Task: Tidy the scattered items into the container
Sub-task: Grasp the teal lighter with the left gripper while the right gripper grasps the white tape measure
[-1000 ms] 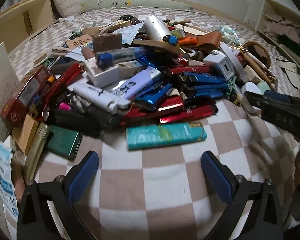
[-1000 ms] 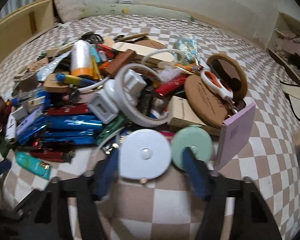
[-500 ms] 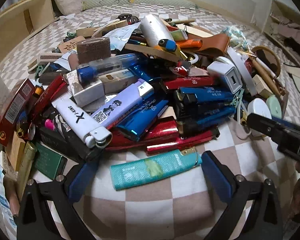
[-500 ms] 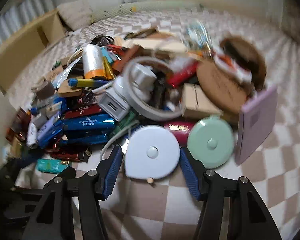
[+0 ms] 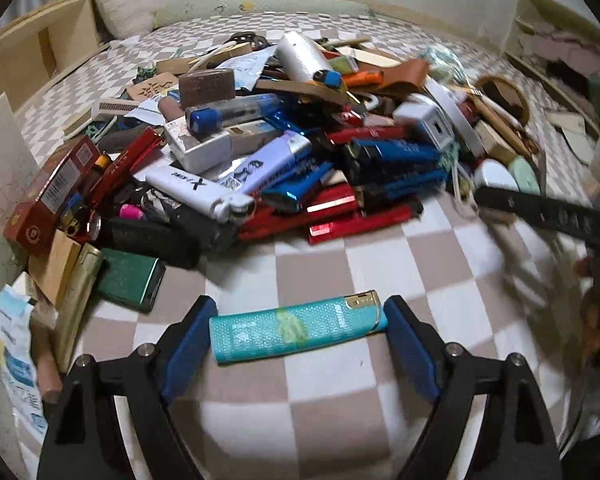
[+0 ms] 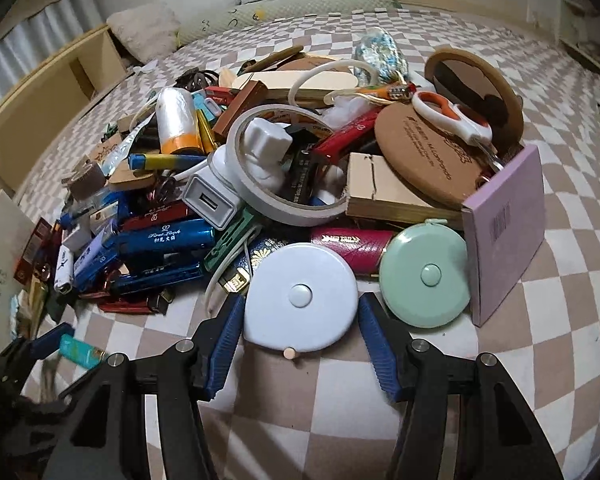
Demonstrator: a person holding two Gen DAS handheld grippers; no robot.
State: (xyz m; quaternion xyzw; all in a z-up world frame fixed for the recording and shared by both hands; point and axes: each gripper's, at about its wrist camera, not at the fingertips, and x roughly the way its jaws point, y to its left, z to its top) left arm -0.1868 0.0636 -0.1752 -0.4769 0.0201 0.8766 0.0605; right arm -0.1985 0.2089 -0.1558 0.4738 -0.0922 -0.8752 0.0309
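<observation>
My left tongs (image 5: 300, 330) have been closing endwise on the teal lighter (image 5: 298, 330), just clear of the pile (image 5: 300, 152); it may pivot out. My right tongs (image 6: 300, 320) clasp the white tape measure (image 6: 300, 296); its round rim could slip.

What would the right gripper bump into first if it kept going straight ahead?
Probably the pale blue round tape measure, already between the right gripper's jaws. Past it sits the heap of lighters; depth is hard to judge.

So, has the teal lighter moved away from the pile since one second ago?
Yes. The teal lighter lay against the pile's red lighters; now a stretch of checked cover separates them. It sits between the closing jaws of the left gripper.
</observation>
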